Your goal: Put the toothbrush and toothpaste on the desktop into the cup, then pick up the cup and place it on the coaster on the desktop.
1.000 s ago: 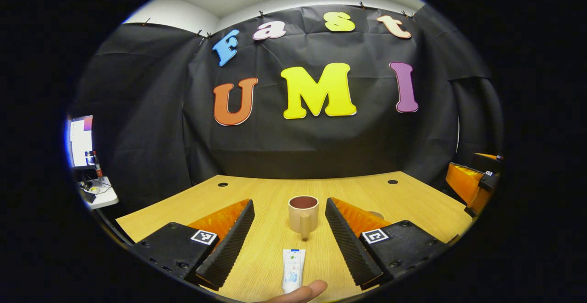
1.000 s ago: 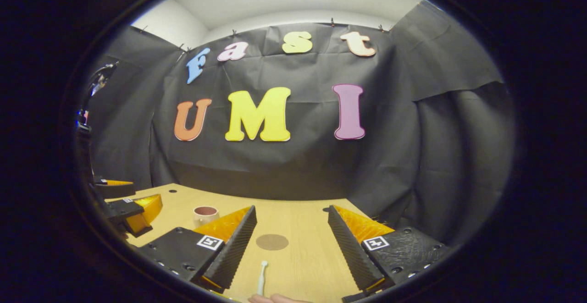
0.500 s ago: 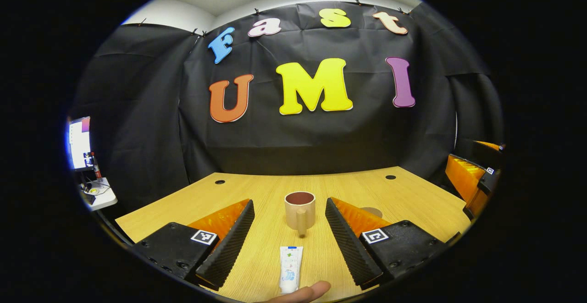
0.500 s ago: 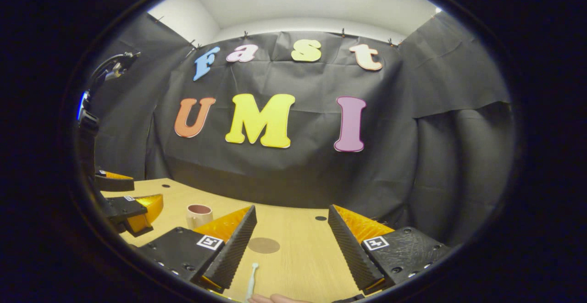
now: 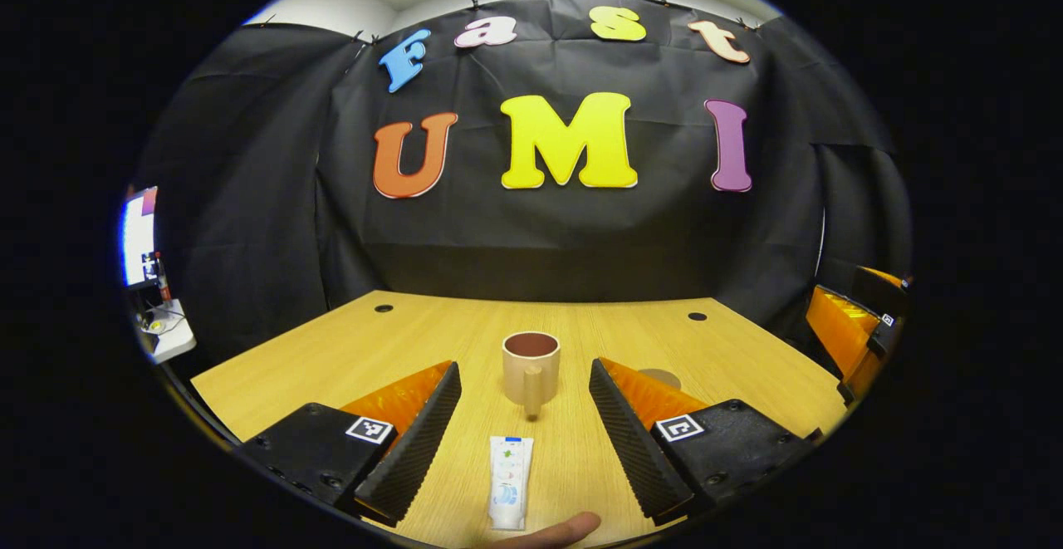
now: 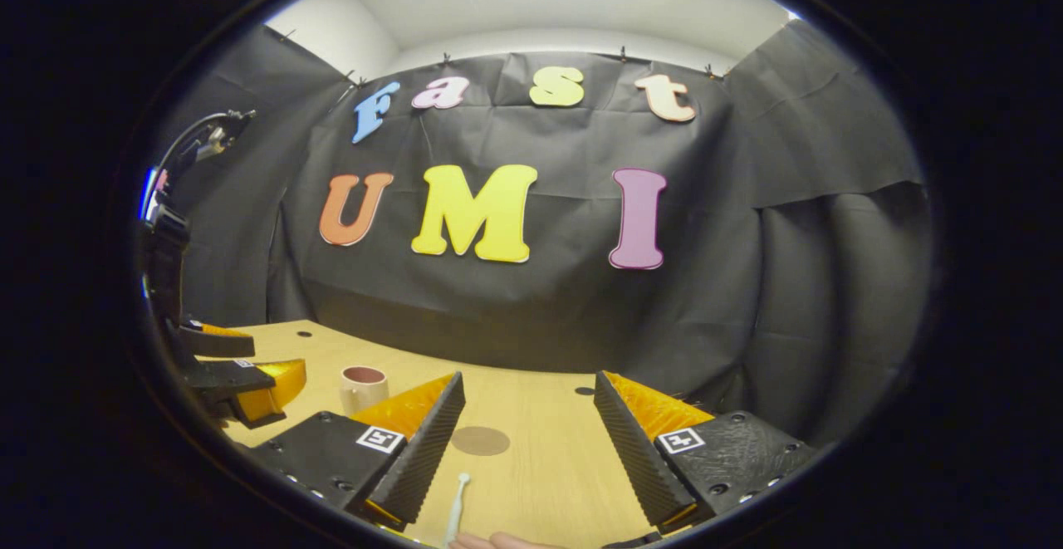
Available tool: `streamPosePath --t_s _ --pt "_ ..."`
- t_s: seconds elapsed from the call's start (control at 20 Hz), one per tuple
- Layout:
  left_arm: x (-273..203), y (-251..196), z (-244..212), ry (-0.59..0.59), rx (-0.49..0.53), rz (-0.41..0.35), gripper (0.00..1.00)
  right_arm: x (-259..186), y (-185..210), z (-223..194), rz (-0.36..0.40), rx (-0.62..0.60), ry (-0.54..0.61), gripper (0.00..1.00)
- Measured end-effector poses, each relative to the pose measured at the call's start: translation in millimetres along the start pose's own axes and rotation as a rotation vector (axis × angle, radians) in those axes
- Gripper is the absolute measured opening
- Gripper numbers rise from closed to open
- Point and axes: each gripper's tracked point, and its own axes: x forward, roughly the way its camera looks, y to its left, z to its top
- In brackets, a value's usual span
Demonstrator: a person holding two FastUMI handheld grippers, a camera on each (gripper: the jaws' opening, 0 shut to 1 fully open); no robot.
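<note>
Both claws wide — toothpaste (image 5: 508, 481) lengthwise toward cup (image 5: 529, 360); toothbrush (image 6: 455, 509) likewise.

On the counter (image 5: 349, 350), the toothpaste (image 5: 509, 482) lies in front of the cup (image 5: 530, 362); the coaster (image 5: 662, 378) sits to the cup's right. In the right gripper view, the toothbrush (image 6: 456, 507) lies before the coaster (image 6: 480, 440).

Toothbrush (image 6: 456, 507) lower end cut off; coaster (image 5: 662, 378) partly hidden.
</note>
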Motion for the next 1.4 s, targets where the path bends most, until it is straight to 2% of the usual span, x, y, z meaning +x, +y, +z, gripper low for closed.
streamPosePath --t_s 0.2,0.45,0.7,1.0,1.15,1.4 --pt "10 -6 -40 0.138 0.041 -0.060 0.99 -2 -10 2 -0.020 -0.003 -0.006 0.95" --pt "8 -8 -113 0.352 0.053 -0.065 1.00 -1 -8 2 -0.006 0.006 -0.015 0.95" --pt "1 17 -120 0.339 0.104 0.032 0.99 3 0 -7 0.020 0.016 0.017 0.95" --pt "-9 19 -147 0.431 0.037 0.007 0.99 9 9 -25 0.040 0.014 0.072 0.95" --pt "-14 22 -158 0.459 0.051 0.019 1.00 12 11 -29 0.040 0.007 0.082 0.95" --pt "-15 15 -169 0.481 0.047 -0.020 0.96 15 12 -35 0.037 -0.001 0.092 0.95"
